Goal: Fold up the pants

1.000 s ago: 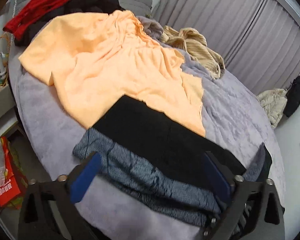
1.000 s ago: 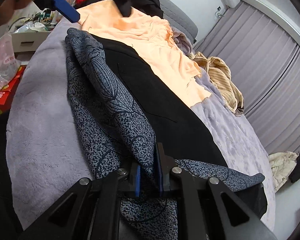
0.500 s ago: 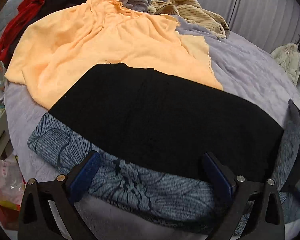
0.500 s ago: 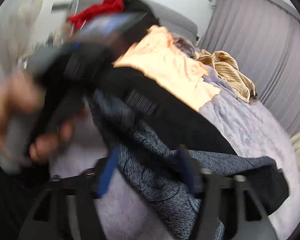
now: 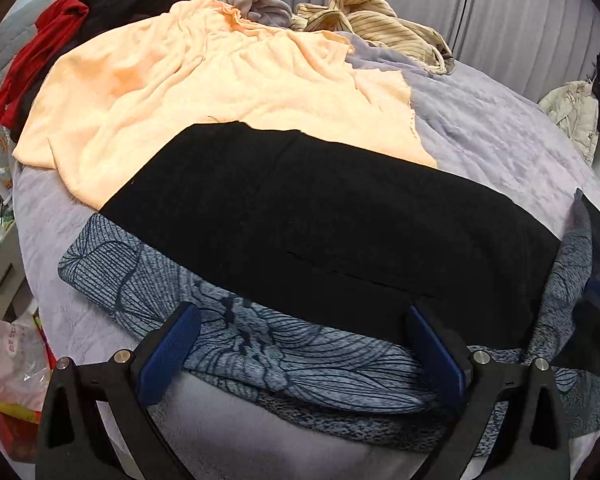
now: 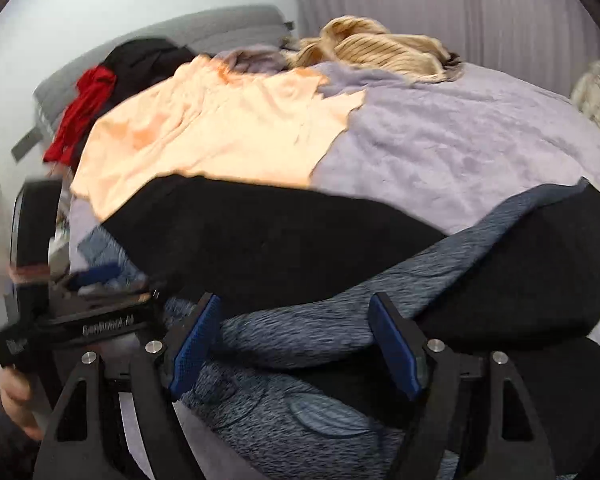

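Left wrist: pants [image 5: 324,236] lengthwise left-right

A lavender plush bed [image 5: 496,136] carries the pants [image 5: 320,236] just ahead of the jaws, a peach towel [image 5: 204,80] beyond them, and striped, red and black garments farthest off.

The left wrist camera is sitting low and close over the near edge of the pants [image 5: 324,240], looking forward across them toward the curtain [image 5: 500,12]. The right wrist camera is looking the same way from further right along the pants [image 6: 284,248], also very near but slightly blurred. Both views are sharing the pants, the orange cloth [image 5: 204,92] [image 6: 220,128] behind the pants and the striped garment [image 5: 380,28] [image 6: 380,52] beyond it. The left gripper [image 6: 80,320] is showing left of the pants in the right view.
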The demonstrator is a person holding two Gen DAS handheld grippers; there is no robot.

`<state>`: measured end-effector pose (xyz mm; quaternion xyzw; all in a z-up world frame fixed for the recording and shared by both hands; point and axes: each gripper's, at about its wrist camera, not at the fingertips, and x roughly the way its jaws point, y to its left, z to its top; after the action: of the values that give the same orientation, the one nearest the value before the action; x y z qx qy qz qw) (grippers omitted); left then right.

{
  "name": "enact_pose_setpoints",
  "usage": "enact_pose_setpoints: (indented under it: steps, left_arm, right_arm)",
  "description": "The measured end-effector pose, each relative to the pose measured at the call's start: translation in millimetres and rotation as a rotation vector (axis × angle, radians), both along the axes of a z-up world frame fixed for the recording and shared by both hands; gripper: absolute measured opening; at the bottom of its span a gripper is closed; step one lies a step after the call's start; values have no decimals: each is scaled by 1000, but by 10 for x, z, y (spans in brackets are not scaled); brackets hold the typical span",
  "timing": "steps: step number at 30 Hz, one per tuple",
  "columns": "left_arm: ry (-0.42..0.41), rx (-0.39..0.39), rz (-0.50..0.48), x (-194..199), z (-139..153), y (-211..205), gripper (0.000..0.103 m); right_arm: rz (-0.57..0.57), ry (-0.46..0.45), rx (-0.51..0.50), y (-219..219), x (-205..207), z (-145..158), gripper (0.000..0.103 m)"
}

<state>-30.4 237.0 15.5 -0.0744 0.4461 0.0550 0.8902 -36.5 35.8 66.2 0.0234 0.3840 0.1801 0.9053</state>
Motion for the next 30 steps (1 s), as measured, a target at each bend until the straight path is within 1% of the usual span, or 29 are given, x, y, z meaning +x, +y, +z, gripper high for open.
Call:
enact_pose_setpoints:
  steps: [1,2,3,4,5,6,7,8,10,11,12,14,16,17,19,20,22,23,24,25,28,29,30]
  left_arm:
    - [-3,-11,-18,9,29,-53,102]
    - [-7,-14,-31,19,47,-102,102]
    - [-7,-5,-39,41,44,-163,102]
    - [5,18,-38,76,13,-224,102]
    - [14,38,-28,101,-21,-266,102]
    - [16,44,-19,117,-57,-278,102]
    - [17,40,-12,124,-84,-276,102]
    - [15,36,-9,122,-94,-279,102]
    - [8,40,-19,105,-94,-279,102]
    - [8,40,-27,104,-99,-272,102]
    - [9,38,-33,100,-101,-266,102]
    - [12,32,-43,98,-102,-252,102]
    - [13,32,-49,87,-99,-241,102]
    - [13,35,-55,65,-88,-228,102]
    - [11,26,-66,48,-43,-234,102]
    - [11,9,-80,32,-4,-227,102]
    - [3,-63,-129,-47,130,-227,102]
    - [-9,-98,-153,-93,197,-248,102]
    - [-22,-122,-181,-134,262,-289,102]
    - [-30,-134,-212,-157,312,-359,102]
    - [-16,-131,-303,-87,332,-678,102]
    - [-1,-113,-320,-36,302,-798,102]
    - [12,-95,-335,14,260,-916,102]
  right_arm:
    - [-91,-32,2,-147,70,104,83]
    - [-182,-58,-8,-275,159,162,88]
    - [-288,-75,-31,-419,289,215,90]
    - [-387,-68,-54,-553,477,236,90]
    - [-486,-26,-70,-700,727,233,91]
    - [-559,33,-74,-803,939,194,91]
    - [-608,104,-73,-881,1148,118,91]
    - [-628,185,-73,-938,1347,10,91]
    - [-636,348,-109,-1018,1643,-267,91]
    - [-656,416,-127,-1082,1691,-424,88]
    - [-670,425,-112,-1138,1612,-532,76]
    - [-705,359,-103,-1229,1465,-502,11]
    - [-681,325,41,-1385,1218,-416,7]
    - [-680,287,95,-1481,1040,-348,6]
    - [-705,208,157,-1643,614,-184,6]
    - [-721,155,182,-1721,378,-84,6]
    - [-756,60,213,-1807,-212,88,6]
    - [-766,36,232,-1834,-486,124,6]
    - [-773,31,242,-1839,-724,111,6]
    - [-772,49,239,-1827,-905,44,7]
    - [-763,144,216,-1848,-1159,-330,8]
    - [-747,161,219,-1857,-1162,-445,8]
    - [-732,151,223,-1864,-1161,-480,14]
